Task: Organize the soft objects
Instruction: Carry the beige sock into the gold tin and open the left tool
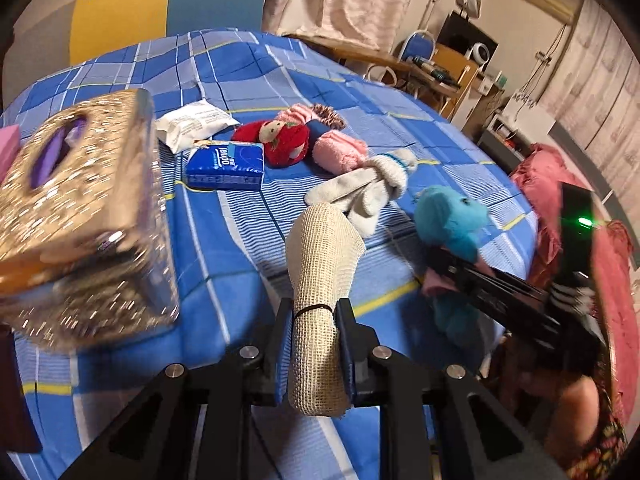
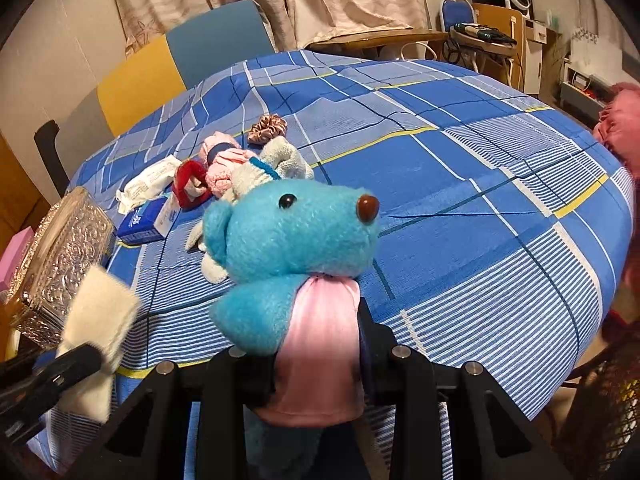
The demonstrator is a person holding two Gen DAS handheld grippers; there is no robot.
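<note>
My left gripper [image 1: 313,320] is shut on a rolled beige mesh cloth [image 1: 320,248] tied with a black band and holds it above the table. The roll [image 2: 100,312] also shows blurred at the lower left of the right wrist view. My right gripper [image 2: 320,352] is shut on a blue plush toy [image 2: 288,232], gripping it at its pink shirt. In the left wrist view the toy [image 1: 452,216] hangs at the right. On the blue plaid cloth [image 1: 224,264] lie a red plush [image 1: 284,140], a pink rolled sock [image 1: 340,152], a grey sock bundle [image 1: 372,184] and a brown scrunchie [image 1: 328,114].
A glittery gold box [image 1: 80,208] stands close at the left, with a pink block [image 2: 16,248] behind it. A blue tissue pack [image 1: 226,164] and a white packet [image 1: 196,124] lie beside the soft things. A yellow and blue chair [image 2: 180,64] stands behind the table.
</note>
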